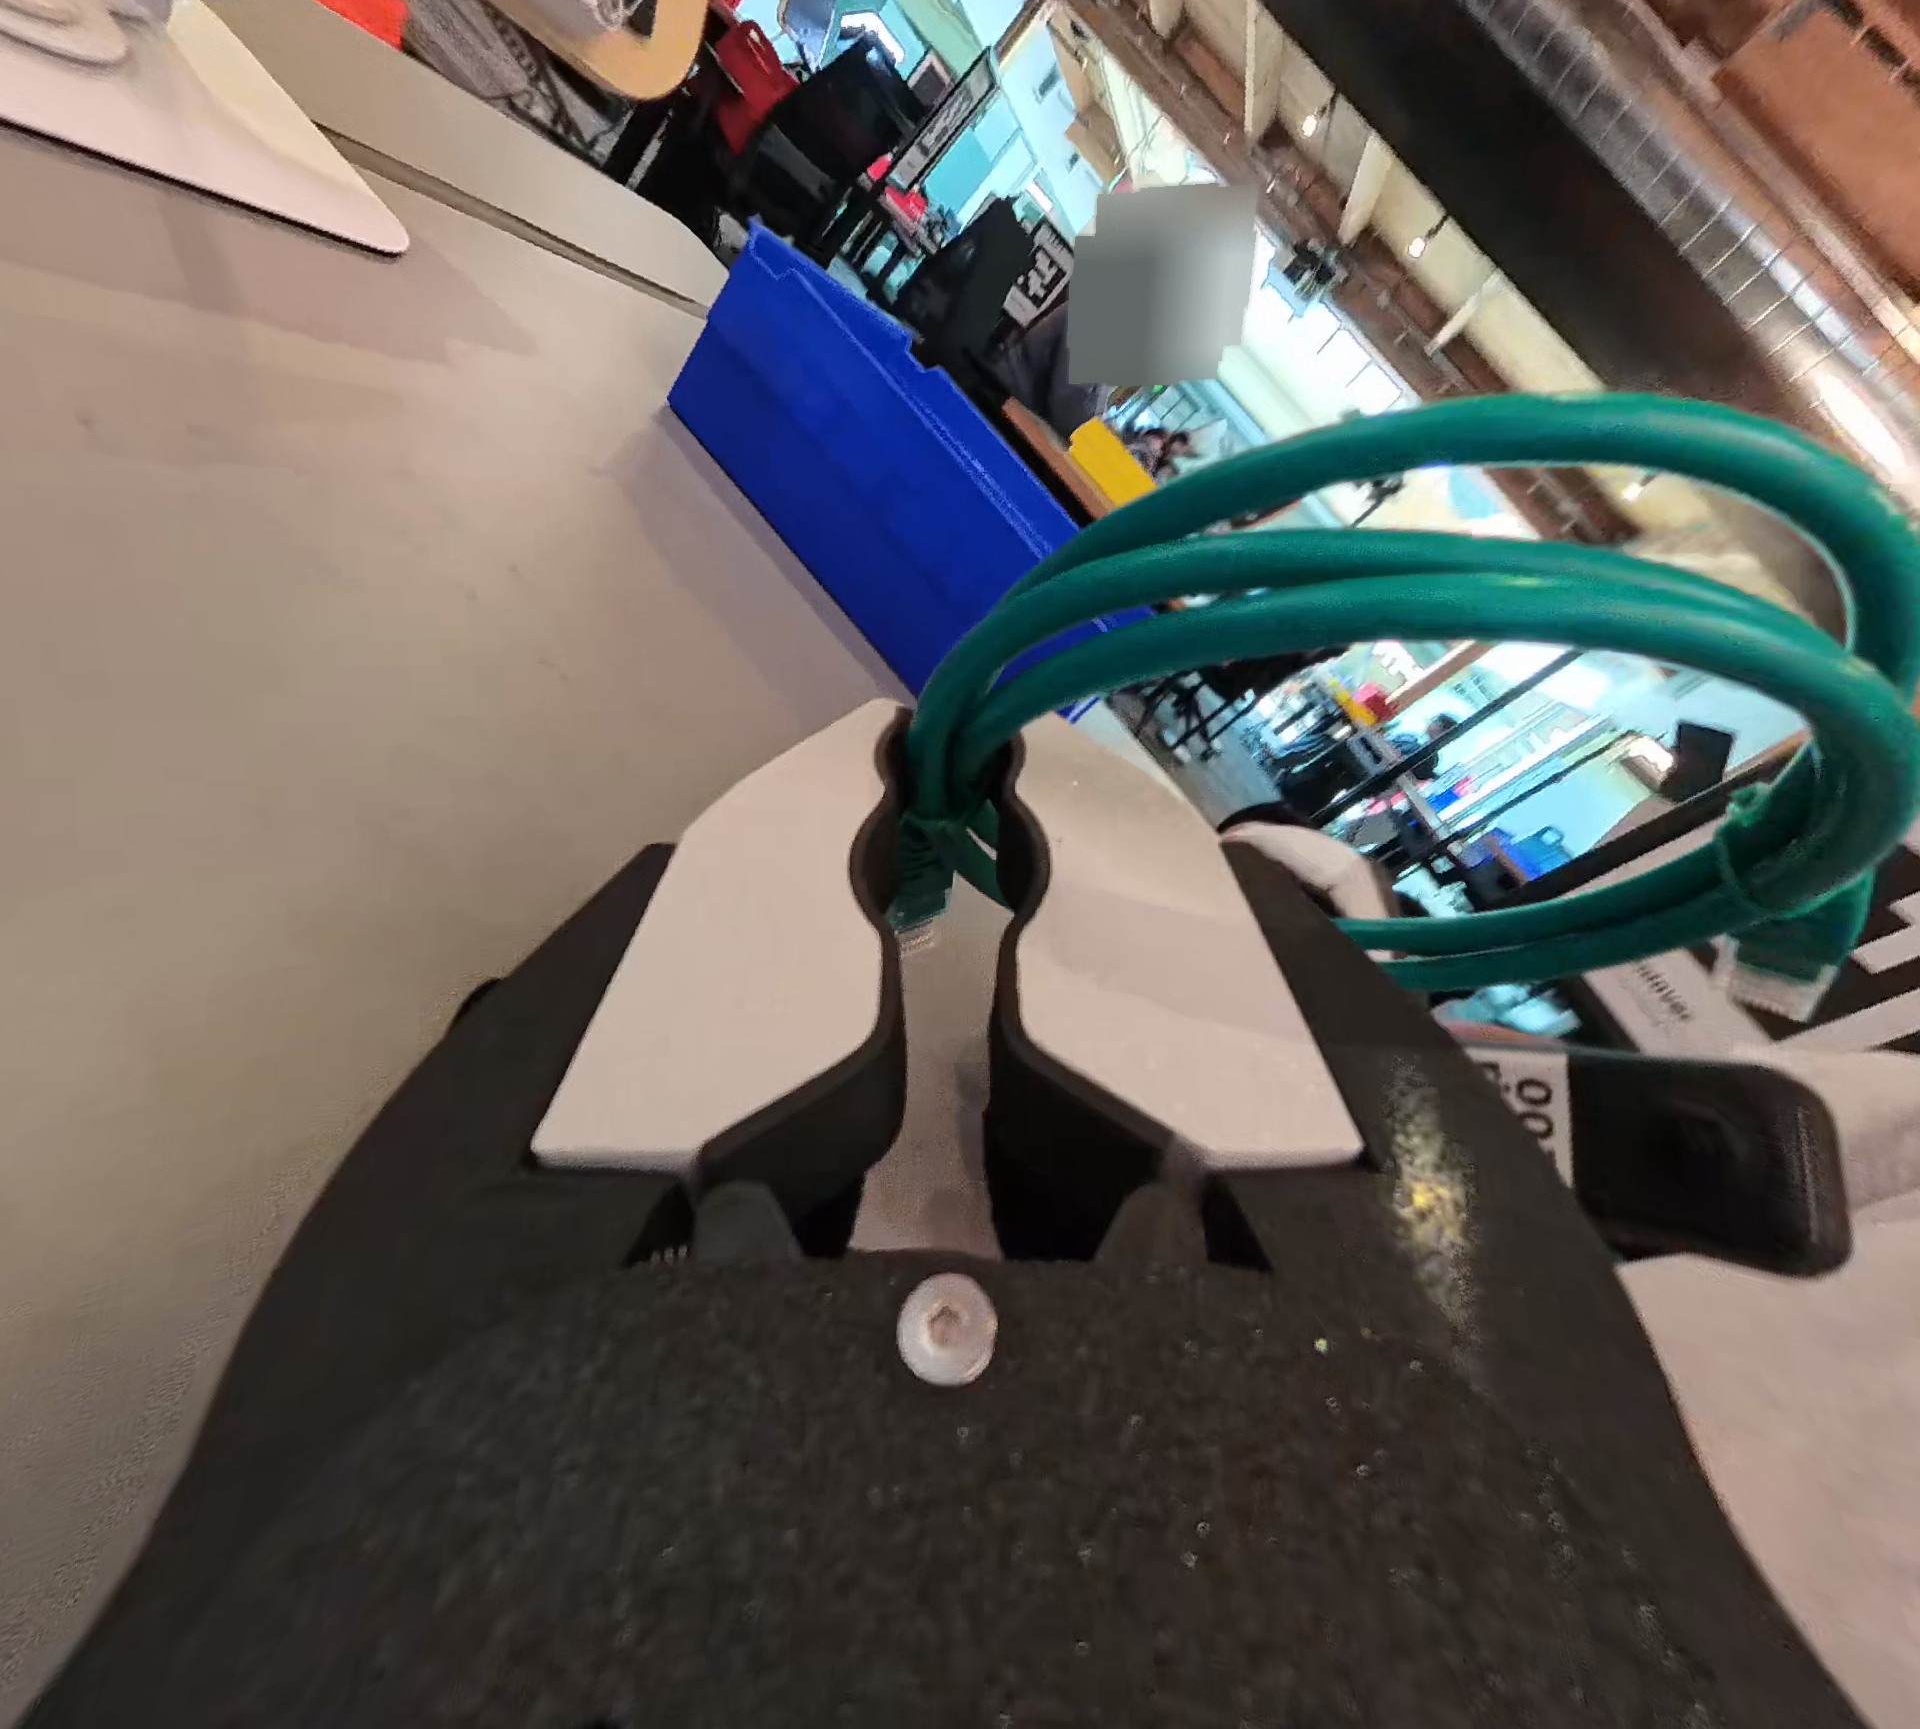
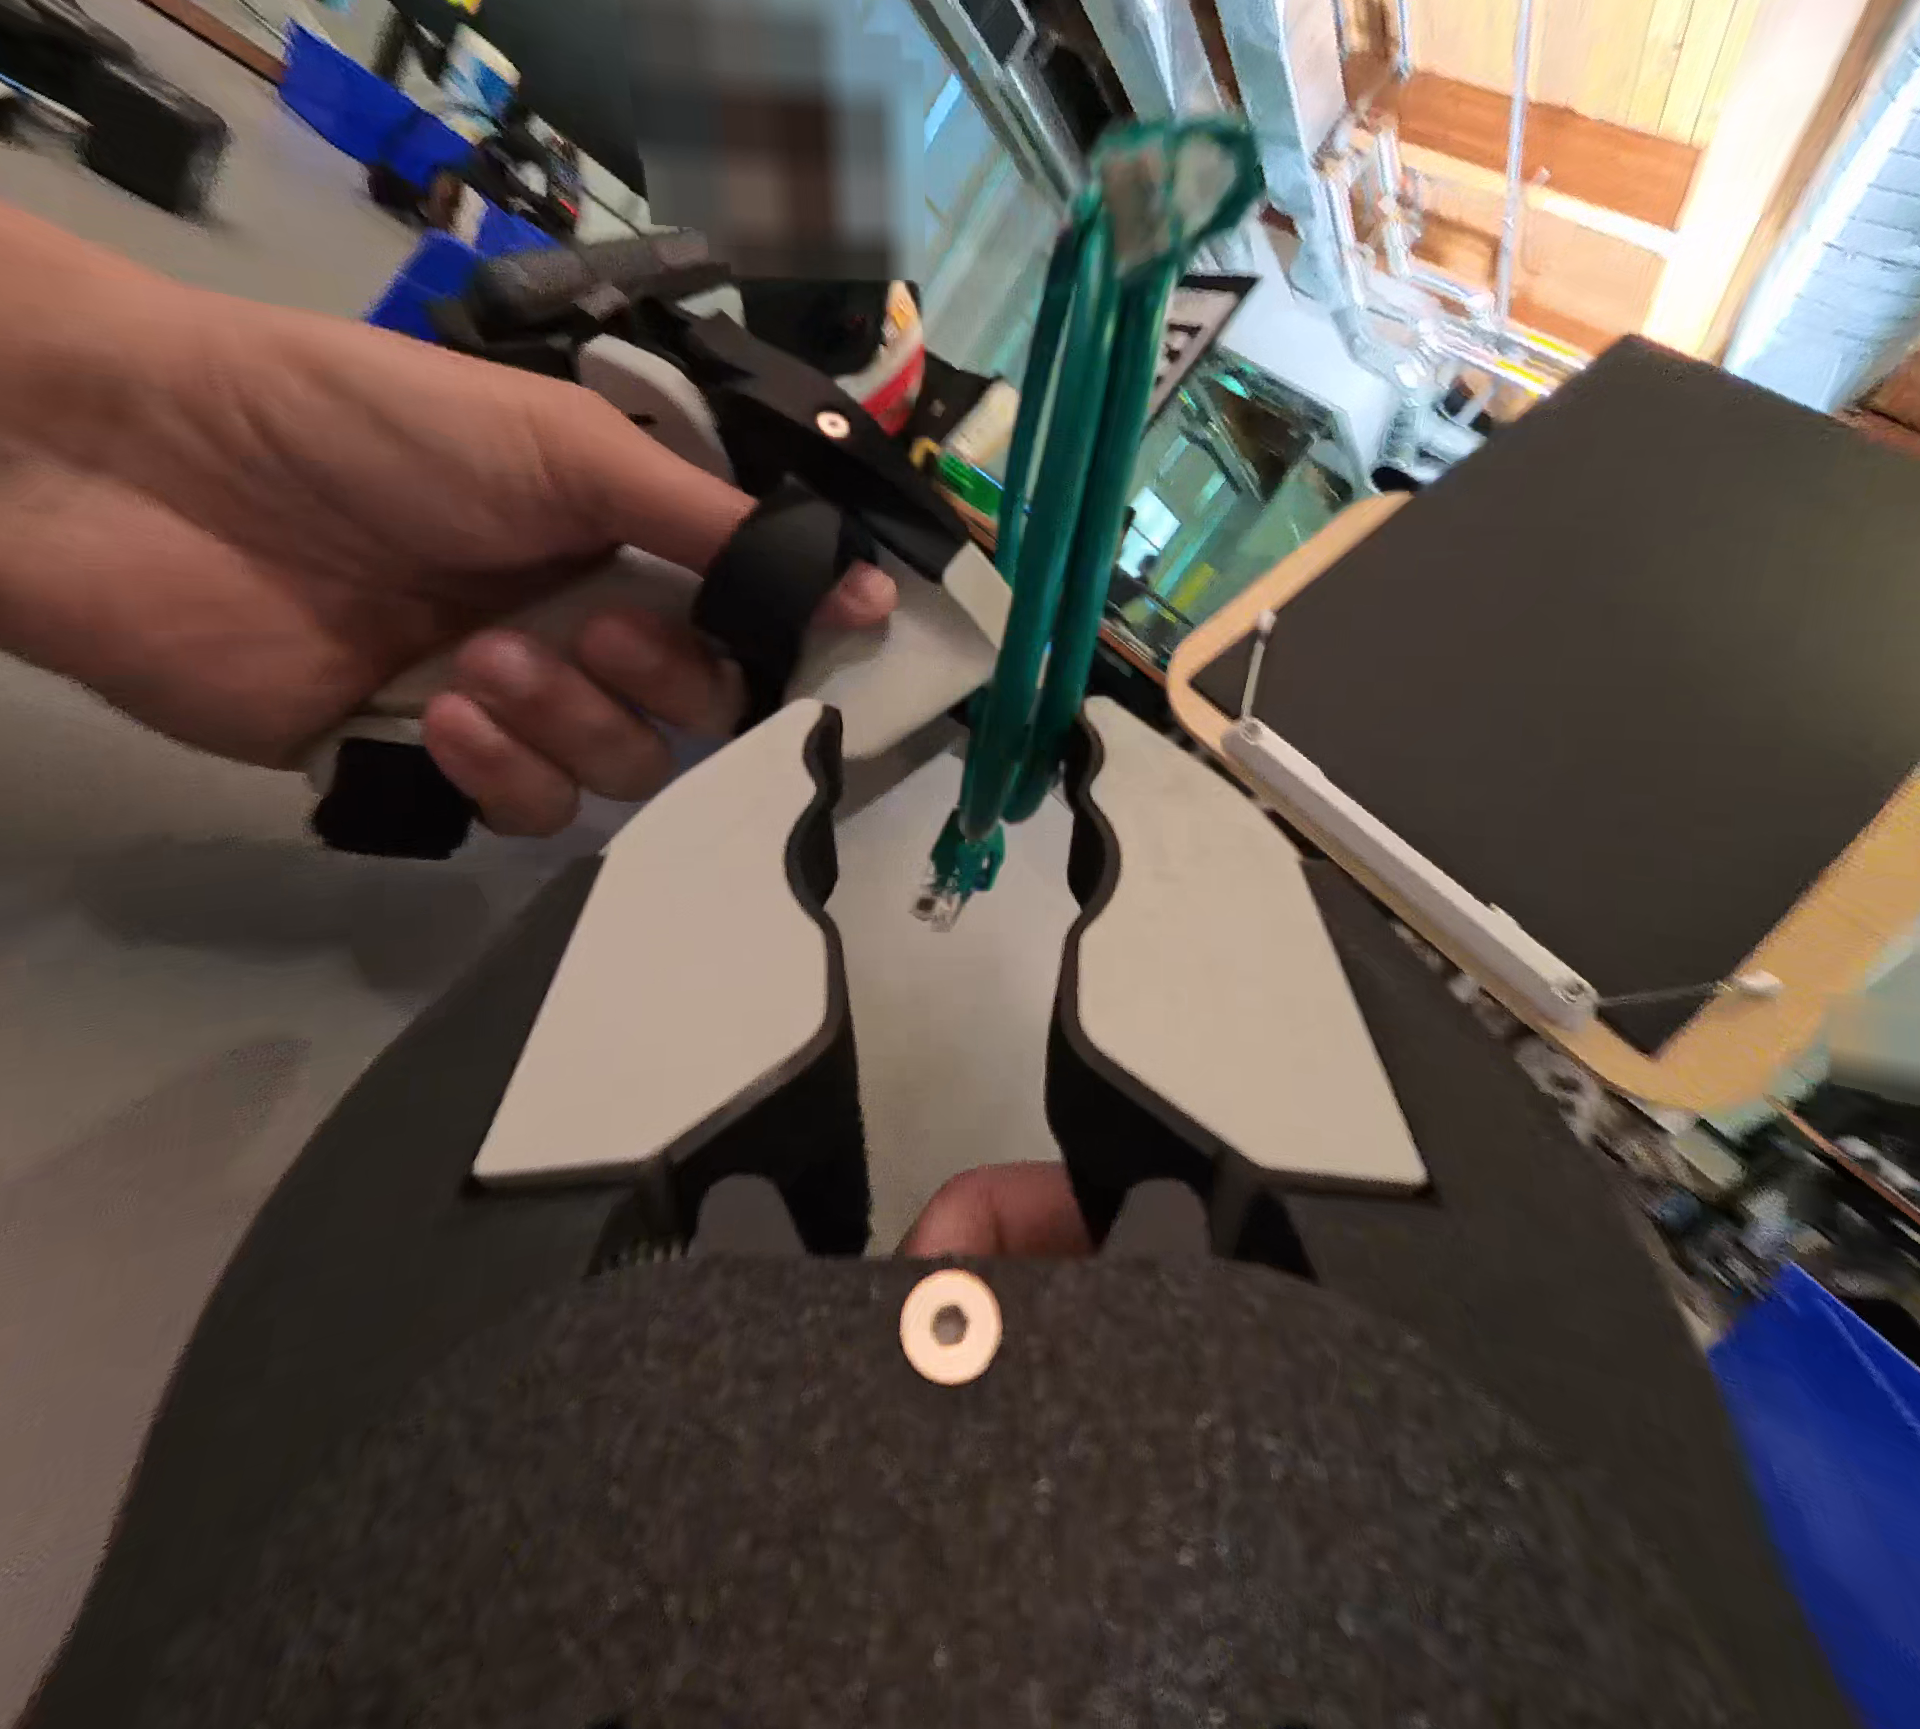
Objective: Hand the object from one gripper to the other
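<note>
A coiled green cable (image 1: 1455,578) with clear plugs is clamped near one plug between the fingertips of my left gripper (image 1: 951,744), which is shut on it. Its loops arch up and to the right. In the right wrist view the cable (image 2: 1049,536) stands upright from the left gripper (image 2: 966,640), which a hand (image 2: 312,484) holds at the left. My right gripper (image 2: 956,734) is open, one finger on each side of the cable's lower end. Its fingers (image 2: 707,931) do not touch the cable, and a plug (image 2: 951,879) hangs between them.
A grey table (image 1: 312,588) lies below. A blue bin (image 1: 831,453) stands at its far edge and a white flat stand base (image 1: 208,121) at the far left. A black panel with a wooden rim (image 2: 1558,692) rises to the right, with another blue bin (image 2: 1829,1471) below it. Spacing between my two grippers at the tips: around 6 cm.
</note>
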Demonstrator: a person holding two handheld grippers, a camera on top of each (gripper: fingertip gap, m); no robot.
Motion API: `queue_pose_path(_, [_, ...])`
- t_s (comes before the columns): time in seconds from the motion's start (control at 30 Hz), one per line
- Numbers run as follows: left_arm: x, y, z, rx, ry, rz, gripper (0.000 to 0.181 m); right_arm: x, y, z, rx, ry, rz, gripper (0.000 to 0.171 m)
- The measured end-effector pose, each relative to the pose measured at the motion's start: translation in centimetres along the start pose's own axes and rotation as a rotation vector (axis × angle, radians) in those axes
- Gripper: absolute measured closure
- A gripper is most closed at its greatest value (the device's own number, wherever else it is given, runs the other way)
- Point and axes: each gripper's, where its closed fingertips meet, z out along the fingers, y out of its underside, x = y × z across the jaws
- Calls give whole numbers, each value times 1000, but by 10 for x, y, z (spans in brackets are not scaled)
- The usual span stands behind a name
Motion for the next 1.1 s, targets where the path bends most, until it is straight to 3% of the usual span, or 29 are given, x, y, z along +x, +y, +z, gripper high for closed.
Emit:
queue_pose_path(0.1, [6,5,5,10,28,-56,169,17,6,1,-47,100,33,161])
queue_pose_path(0.37, [5,14,10,-38,4,-1,166,32,11,-4,-72,54,132,166])
queue_pose_path(0.57, [-8,26,-10,-224,-129,247,123,45,13,-8,-87,68,160,167])
queue_pose_path(0.67, [-10,43,-34,-503,-185,490,119,46,12,-9,-85,37,165,167])
queue_pose_path(0.73, [-1,34,-50,-580,-200,643,111,44,12,-9,-83,-2,166,167])
queue_pose_path(0.83, [36,10,-65,-591,-107,781,105,38,10,-10,-63,-102,184,167])
queue_pose_path(0.97, [64,12,-84,-851,34,907,97,30,2,-13,6,-248,263,167])
queue_pose_path(1.1, [85,34,-82,-1108,265,867,106,26,-1,-14,17,-320,312,167])
